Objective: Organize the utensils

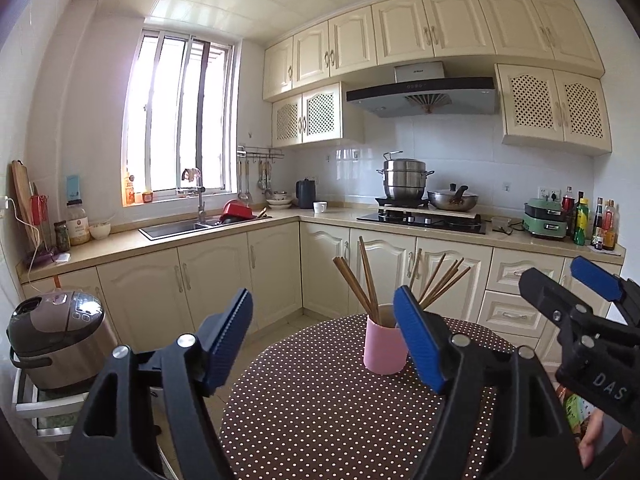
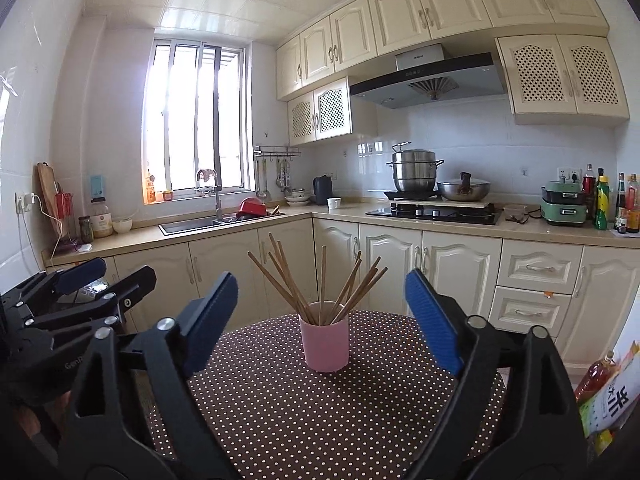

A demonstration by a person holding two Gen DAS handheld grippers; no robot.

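A pink cup [image 1: 383,350] [image 2: 325,345] stands upright on a round table with a brown polka-dot cloth [image 1: 320,408] [image 2: 304,412]. Several wooden chopsticks [image 1: 366,280] [image 2: 320,286] stand in it, fanned out. My left gripper [image 1: 326,340] is open and empty, raised above the table's near side, with the cup just behind its right finger. My right gripper [image 2: 320,316] is open and empty, with the cup framed between its fingers, farther off. Each gripper shows at the edge of the other's view: the right one [image 1: 576,288], the left one [image 2: 108,276].
An L-shaped kitchen counter [image 1: 192,236] with a sink [image 1: 180,228], a stove with pots [image 1: 424,216] and bottles [image 1: 592,220] runs behind. A rice cooker [image 1: 56,336] sits low at the left. Bottles and packets [image 2: 608,392] stand at the right of the table.
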